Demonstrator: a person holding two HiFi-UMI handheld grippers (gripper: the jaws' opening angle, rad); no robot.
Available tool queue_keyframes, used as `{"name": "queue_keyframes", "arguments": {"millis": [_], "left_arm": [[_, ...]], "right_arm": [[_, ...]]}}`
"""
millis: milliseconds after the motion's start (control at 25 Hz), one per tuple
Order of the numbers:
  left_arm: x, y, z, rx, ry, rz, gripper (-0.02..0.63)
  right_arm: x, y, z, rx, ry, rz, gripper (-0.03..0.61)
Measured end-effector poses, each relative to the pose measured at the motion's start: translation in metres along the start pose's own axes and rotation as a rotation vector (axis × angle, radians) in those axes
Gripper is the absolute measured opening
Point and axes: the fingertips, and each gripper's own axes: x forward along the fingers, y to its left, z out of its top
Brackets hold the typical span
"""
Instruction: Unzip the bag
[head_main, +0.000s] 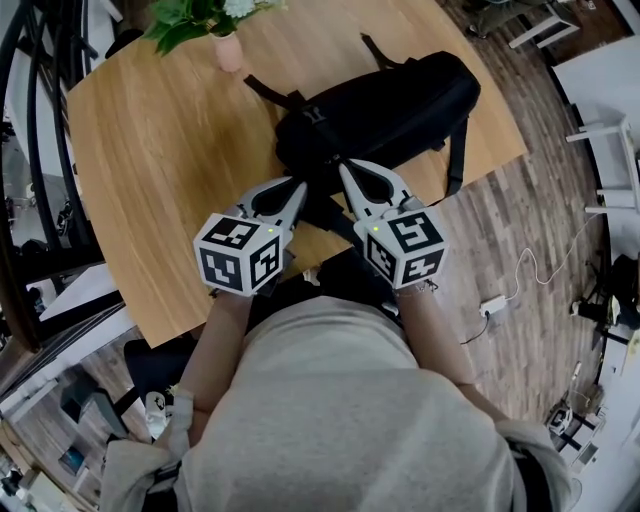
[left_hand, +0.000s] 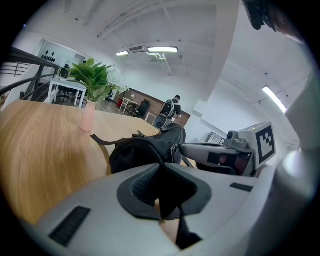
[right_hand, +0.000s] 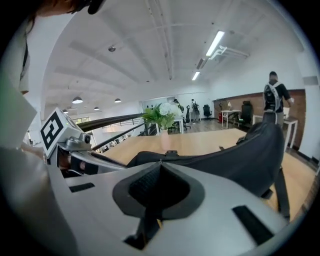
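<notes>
A black bag (head_main: 380, 105) lies on the wooden table (head_main: 150, 160), with straps trailing off its ends. Both grippers meet at its near end. My left gripper (head_main: 298, 187) is shut on a black strap of the bag; in the left gripper view (left_hand: 162, 167) dark webbing fills the hollow between the jaws and hangs below. My right gripper (head_main: 345, 167) is shut at the bag's near tip. In the right gripper view (right_hand: 160, 164) a small metal glint sits at the tips and a thin black zipper pull (right_hand: 145, 225) runs down between the jaws. The bag's body (right_hand: 240, 150) rises to the right.
A green plant in a pink vase (head_main: 215, 25) stands at the table's far edge. The table's near edge runs just under the grippers. A dark railing (head_main: 40, 120) is at the left. On the wood floor to the right lie a cable and a plug block (head_main: 495, 303). A person (right_hand: 275, 95) stands far off.
</notes>
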Motion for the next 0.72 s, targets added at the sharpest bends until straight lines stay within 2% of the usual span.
{"name": "queue_keyframes", "arguments": {"millis": [160, 320, 480, 720], "left_arm": [[0.001, 0.001, 0.002, -0.005, -0.012, 0.011, 0.043], [0.0, 0.004, 0.003, -0.018, -0.029, 0.047, 0.043], [0.001, 0.01, 0.005, -0.027, -0.051, 0.12, 0.043], [0.003, 0.016, 0.013, 0.002, -0.067, 0.239, 0.043]], "right_arm": [[-0.003, -0.004, 0.0, -0.009, -0.008, 0.003, 0.009], [-0.002, -0.007, 0.0, -0.006, -0.004, 0.05, 0.009], [-0.001, -0.018, 0.002, -0.018, 0.002, 0.091, 0.009], [0.001, -0.043, 0.007, -0.012, 0.013, 0.157, 0.009]]}}
